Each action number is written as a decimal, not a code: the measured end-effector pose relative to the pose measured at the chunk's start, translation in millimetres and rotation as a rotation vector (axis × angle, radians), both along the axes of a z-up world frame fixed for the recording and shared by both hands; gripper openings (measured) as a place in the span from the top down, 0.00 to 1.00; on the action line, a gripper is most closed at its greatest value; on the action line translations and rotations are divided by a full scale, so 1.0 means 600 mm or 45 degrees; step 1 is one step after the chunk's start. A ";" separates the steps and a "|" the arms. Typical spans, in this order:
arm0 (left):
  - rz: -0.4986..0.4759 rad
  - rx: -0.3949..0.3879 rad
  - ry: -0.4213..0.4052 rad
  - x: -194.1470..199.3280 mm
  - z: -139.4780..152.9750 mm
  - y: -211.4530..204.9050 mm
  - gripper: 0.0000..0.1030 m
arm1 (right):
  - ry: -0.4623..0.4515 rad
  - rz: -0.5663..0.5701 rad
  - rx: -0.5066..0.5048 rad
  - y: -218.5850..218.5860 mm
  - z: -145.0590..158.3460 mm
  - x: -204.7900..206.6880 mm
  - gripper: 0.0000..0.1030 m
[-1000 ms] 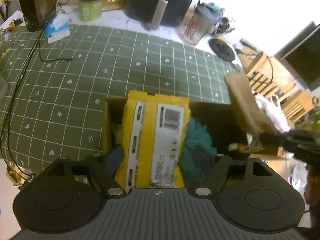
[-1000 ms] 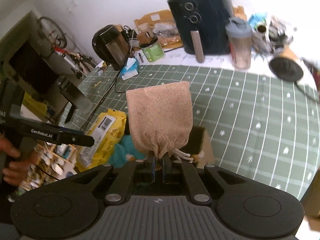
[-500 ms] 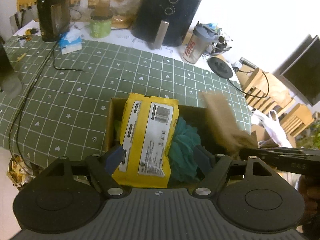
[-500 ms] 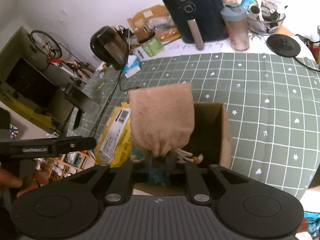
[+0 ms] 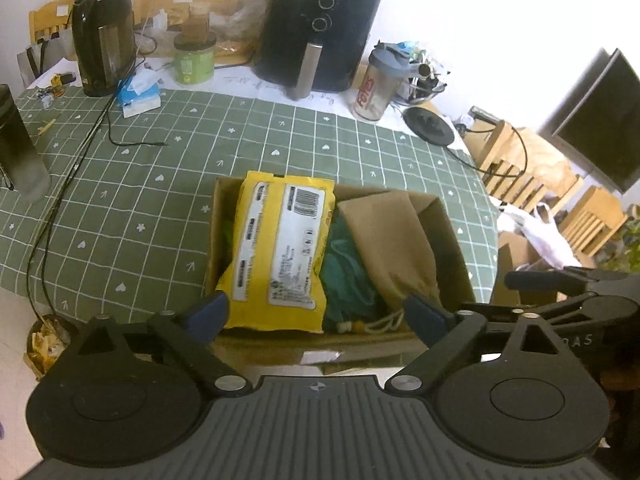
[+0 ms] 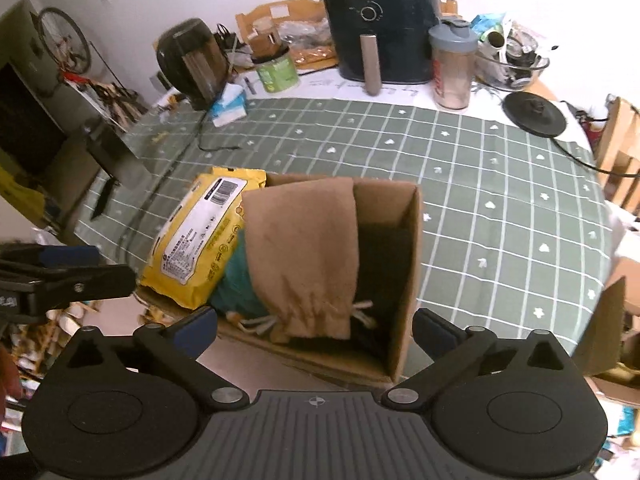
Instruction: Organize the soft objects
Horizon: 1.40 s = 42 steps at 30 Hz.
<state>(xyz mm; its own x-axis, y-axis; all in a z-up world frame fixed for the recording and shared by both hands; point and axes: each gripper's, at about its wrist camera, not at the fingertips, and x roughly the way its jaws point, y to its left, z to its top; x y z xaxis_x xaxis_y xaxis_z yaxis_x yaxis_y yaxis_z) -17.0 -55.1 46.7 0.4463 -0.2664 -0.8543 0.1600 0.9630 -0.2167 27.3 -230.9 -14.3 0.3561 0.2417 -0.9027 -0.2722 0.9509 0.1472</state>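
A cardboard box [image 5: 452, 240] [image 6: 408, 264] stands at the near edge of the green checked tablecloth. Inside lie a yellow wipes pack [image 5: 280, 252] [image 6: 200, 244], a teal fluffy item [image 5: 344, 276] [image 6: 236, 276] and a tan drawstring pouch [image 5: 392, 248] [image 6: 304, 256]. My left gripper [image 5: 316, 316] is open and empty just in front of the box. My right gripper [image 6: 316, 332] is open and empty, just behind the pouch's tied end. The right gripper also shows at the right of the left wrist view [image 5: 560, 284].
At the table's back stand a black air fryer [image 5: 316, 32], a kettle [image 5: 104, 40], a green tub [image 5: 194, 56], a tissue pack [image 5: 138, 96], a shaker bottle [image 5: 376, 84] and a black lid [image 5: 428, 124]. A cable [image 5: 60, 184] runs down the left. Wooden chairs [image 5: 532, 184] stand on the right.
My right gripper carried the tan pouch over the box, opened and let it go; the pouch now lies in the box. Both grippers have drawn back a little.
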 end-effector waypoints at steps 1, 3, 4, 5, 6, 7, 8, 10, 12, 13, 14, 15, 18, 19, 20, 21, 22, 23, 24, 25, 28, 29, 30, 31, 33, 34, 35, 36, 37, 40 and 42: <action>-0.002 0.012 -0.002 -0.005 0.000 0.000 0.00 | 0.001 -0.001 -0.017 0.004 0.000 -0.004 0.00; -0.004 0.047 0.007 -0.012 -0.003 0.001 0.00 | 0.009 -0.007 -0.053 0.014 -0.002 -0.015 0.00; -0.004 0.061 0.010 -0.015 -0.004 0.001 0.00 | 0.015 -0.008 -0.070 0.019 -0.002 -0.022 0.00; -0.007 0.072 0.008 -0.019 -0.005 0.002 0.00 | 0.015 -0.003 -0.079 0.021 -0.003 -0.029 0.00; -0.007 0.084 0.010 -0.022 -0.007 0.003 0.00 | 0.019 0.001 -0.090 0.024 -0.005 -0.035 0.00; -0.006 0.101 0.021 -0.024 -0.010 0.004 0.00 | 0.026 0.002 -0.107 0.028 -0.008 -0.040 0.00; -0.006 0.111 0.030 -0.026 -0.012 0.005 0.00 | 0.033 0.000 -0.124 0.031 -0.011 -0.045 0.00; -0.007 0.119 0.044 -0.031 -0.017 0.008 0.00 | 0.043 -0.009 -0.144 0.034 -0.014 -0.054 0.00; -0.015 0.145 0.063 -0.034 -0.022 0.007 0.00 | 0.051 -0.014 -0.151 0.035 -0.015 -0.063 0.00; -0.025 0.160 0.076 -0.036 -0.025 0.005 0.00 | 0.055 -0.018 -0.157 0.035 -0.016 -0.067 0.00; -0.035 0.170 0.084 -0.039 -0.027 0.006 0.00 | 0.058 -0.022 -0.165 0.036 -0.016 -0.070 0.00; -0.041 0.178 0.089 -0.040 -0.029 0.005 0.00 | 0.059 -0.026 -0.172 0.036 -0.016 -0.073 0.00; -0.052 0.197 0.112 -0.044 -0.035 0.005 0.00 | 0.063 -0.040 -0.186 0.035 -0.016 -0.080 0.00; -0.054 0.200 0.122 -0.045 -0.037 0.005 0.00 | 0.065 -0.043 -0.193 0.034 -0.016 -0.082 0.00; -0.054 0.199 0.128 -0.045 -0.038 0.005 0.00 | 0.067 -0.045 -0.199 0.034 -0.016 -0.084 0.00; -0.053 0.195 0.133 -0.046 -0.039 0.005 0.00 | 0.068 -0.045 -0.206 0.034 -0.016 -0.086 0.00; -0.054 0.191 0.139 -0.046 -0.040 0.006 0.00 | 0.068 -0.044 -0.212 0.035 -0.015 -0.088 0.00; -0.057 0.188 0.145 -0.047 -0.042 0.006 0.00 | 0.069 -0.043 -0.216 0.035 -0.016 -0.089 0.00; -0.057 0.187 0.149 -0.048 -0.042 0.006 0.00 | 0.072 -0.042 -0.220 0.035 -0.015 -0.089 0.00; -0.056 0.185 0.153 -0.048 -0.043 0.007 0.00 | 0.073 -0.042 -0.225 0.035 -0.015 -0.089 0.00; -0.052 0.187 0.165 -0.049 -0.044 0.010 0.00 | 0.076 -0.041 -0.229 0.036 -0.016 -0.090 0.00; -0.050 0.187 0.168 -0.048 -0.045 0.011 0.00 | 0.076 -0.041 -0.230 0.037 -0.017 -0.090 0.00; -0.047 0.188 0.170 -0.049 -0.045 0.012 0.00 | 0.077 -0.040 -0.231 0.038 -0.017 -0.090 0.00; -0.046 0.189 0.171 -0.049 -0.045 0.014 0.00 | 0.076 -0.038 -0.231 0.040 -0.017 -0.090 0.00; -0.043 0.194 0.175 -0.050 -0.044 0.016 0.00 | 0.077 -0.035 -0.232 0.042 -0.017 -0.089 0.00; -0.040 0.196 0.176 -0.050 -0.044 0.017 0.00 | 0.078 -0.033 -0.233 0.043 -0.017 -0.088 0.00; -0.039 0.197 0.178 -0.050 -0.045 0.018 0.00 | 0.078 -0.032 -0.233 0.045 -0.017 -0.088 0.00; -0.039 0.196 0.180 -0.050 -0.045 0.020 0.00 | 0.079 -0.030 -0.233 0.046 -0.018 -0.088 0.00; -0.038 0.196 0.181 -0.050 -0.045 0.021 0.00 | 0.080 -0.029 -0.234 0.048 -0.018 -0.087 0.00; -0.040 0.198 0.180 -0.049 -0.045 0.021 0.00 | 0.081 -0.026 -0.237 0.050 -0.019 -0.087 0.00; -0.043 0.197 0.177 -0.049 -0.045 0.022 0.00 | 0.083 -0.028 -0.239 0.051 -0.020 -0.087 0.00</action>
<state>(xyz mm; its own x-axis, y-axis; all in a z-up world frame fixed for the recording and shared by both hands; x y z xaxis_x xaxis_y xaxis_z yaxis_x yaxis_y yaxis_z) -46.5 -42.0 19.9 0.3140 -0.1401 -0.9390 0.1714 0.9812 -0.0891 -24.7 -200.2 -26.6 0.2991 0.0599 -0.9523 -0.2467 0.9690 -0.0165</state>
